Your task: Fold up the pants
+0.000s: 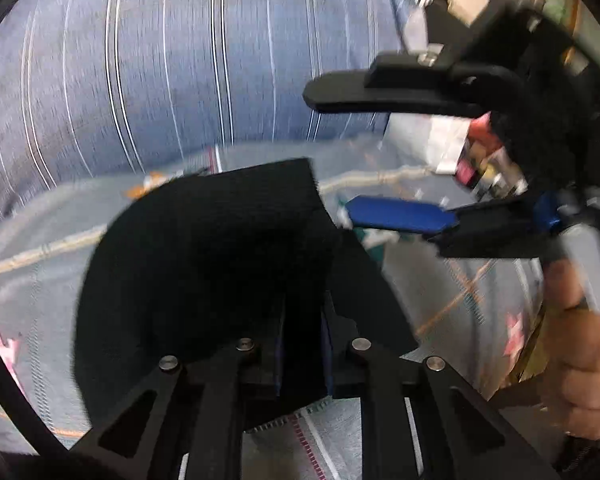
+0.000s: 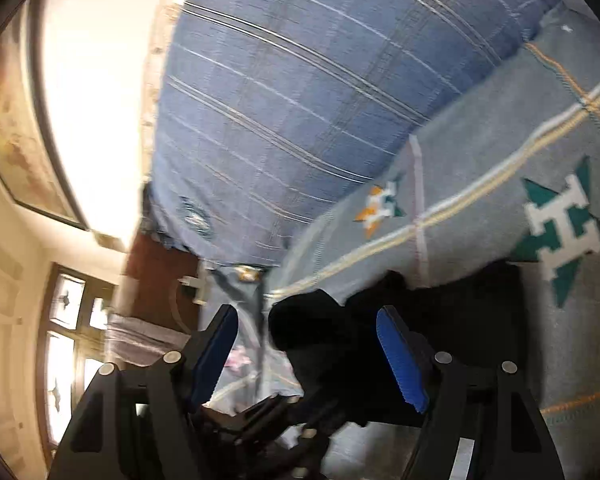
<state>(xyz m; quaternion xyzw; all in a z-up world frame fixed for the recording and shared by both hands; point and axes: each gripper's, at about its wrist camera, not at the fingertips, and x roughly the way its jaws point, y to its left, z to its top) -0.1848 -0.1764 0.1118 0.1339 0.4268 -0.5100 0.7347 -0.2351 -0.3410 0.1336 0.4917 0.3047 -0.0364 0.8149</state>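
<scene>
The black pants [image 1: 220,264] hang bunched from my left gripper [image 1: 303,344], which is shut on the fabric; the cloth covers its blue pads. My right gripper [image 1: 340,156] shows at the right of the left wrist view, open, with one black finger above and one blue-padded finger [image 1: 396,216] below. In the right wrist view my right gripper [image 2: 308,344] is open, blue pads [image 2: 400,364] wide apart, with the black pants [image 2: 340,344] bunched between and beyond them, not clamped.
A grey bedcover [image 2: 480,184] with star and cross patterns lies under the pants. A blue striped blanket [image 1: 180,60] is piled behind it. A wall, window [image 2: 72,340] and framed picture show at the left of the right wrist view.
</scene>
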